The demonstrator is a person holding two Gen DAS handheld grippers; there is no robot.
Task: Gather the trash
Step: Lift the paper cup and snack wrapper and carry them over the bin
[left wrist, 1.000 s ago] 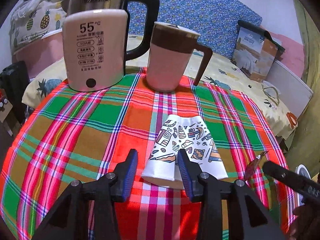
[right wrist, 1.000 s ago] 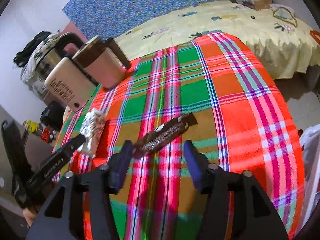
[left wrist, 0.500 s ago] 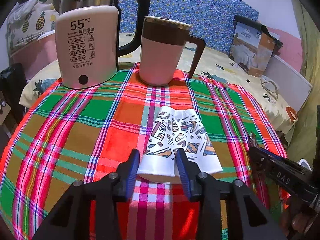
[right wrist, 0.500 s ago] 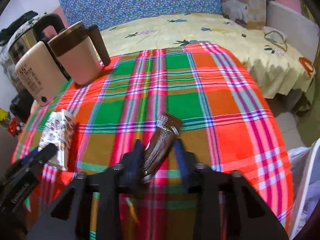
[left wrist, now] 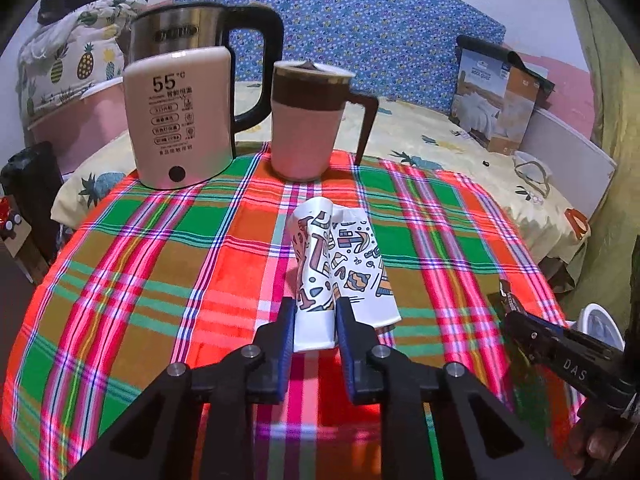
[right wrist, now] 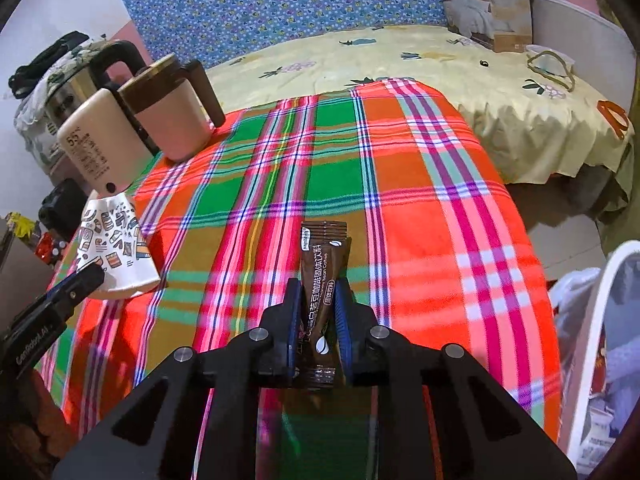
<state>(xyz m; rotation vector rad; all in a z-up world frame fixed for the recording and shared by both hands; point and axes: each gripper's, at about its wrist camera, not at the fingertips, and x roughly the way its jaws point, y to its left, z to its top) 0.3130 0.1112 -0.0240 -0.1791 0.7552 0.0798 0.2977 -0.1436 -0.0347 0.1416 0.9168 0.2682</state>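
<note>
A flattened paper cup (left wrist: 344, 252) with a colourful print lies on the plaid tablecloth (left wrist: 160, 260). My left gripper (left wrist: 314, 308) has its blue pads pressed on the cup's white rim end, folding it, and its jaws are still closing. In the right wrist view that cup (right wrist: 114, 240) and the left gripper (right wrist: 80, 280) show at the left. A brown coffee sachet (right wrist: 320, 248) sticks forward from my right gripper (right wrist: 318, 292), whose closing jaws pinch its lower half. From the left wrist the right gripper (left wrist: 516, 320) shows at the right edge with the sachet tip (left wrist: 505, 294).
An electric kettle (left wrist: 180, 120) and a lidded pink mug (left wrist: 308, 128) stand at the table's far edge. Behind is a bed with a yellow sheet (right wrist: 400, 56) and a box (left wrist: 496, 100). A white bin (right wrist: 592, 320) with a bag sits beside the table's right edge.
Both pairs of jaws have closed. The left one went from straddling the cup to pinching and folding it. The right one took hold of the sachet, which now points straight ahead.
</note>
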